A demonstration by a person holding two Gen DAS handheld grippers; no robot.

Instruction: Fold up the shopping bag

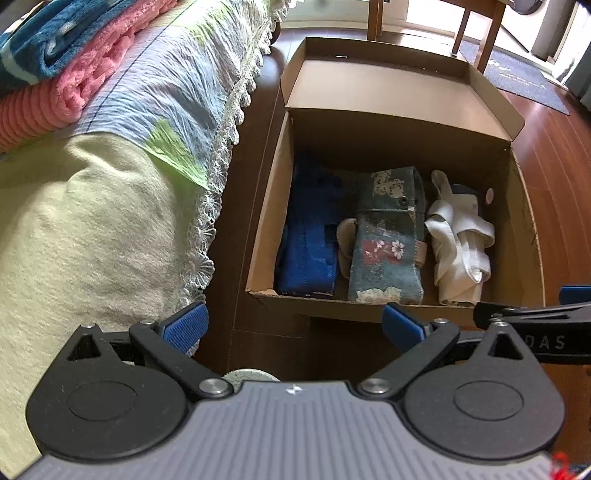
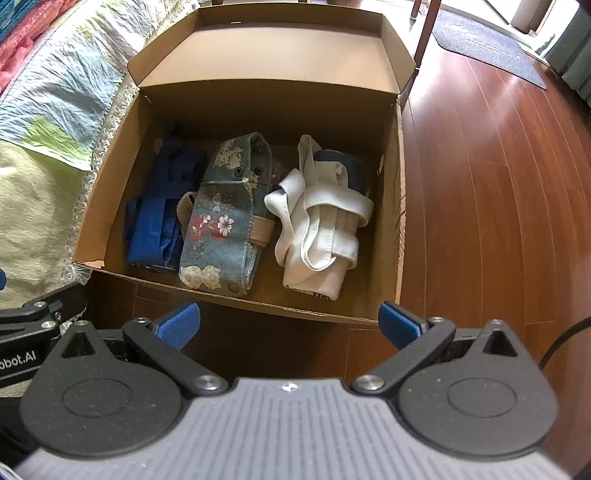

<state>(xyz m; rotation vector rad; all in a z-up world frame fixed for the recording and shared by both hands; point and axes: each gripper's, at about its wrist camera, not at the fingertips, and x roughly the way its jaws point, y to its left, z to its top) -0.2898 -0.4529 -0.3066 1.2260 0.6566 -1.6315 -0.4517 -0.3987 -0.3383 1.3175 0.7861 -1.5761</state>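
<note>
An open cardboard box stands on the floor and holds three folded bags side by side. A blue bag lies at the left, a floral denim bag in the middle, and a white bag wrapped in its own straps at the right. My left gripper is open and empty, just short of the box's near wall. My right gripper is likewise open and empty in front of the box.
A bed with a lace-edged quilt, a cream blanket and pink and blue towels lies left of the box. Wooden floor spreads to the right, with chair legs and a dark mat behind.
</note>
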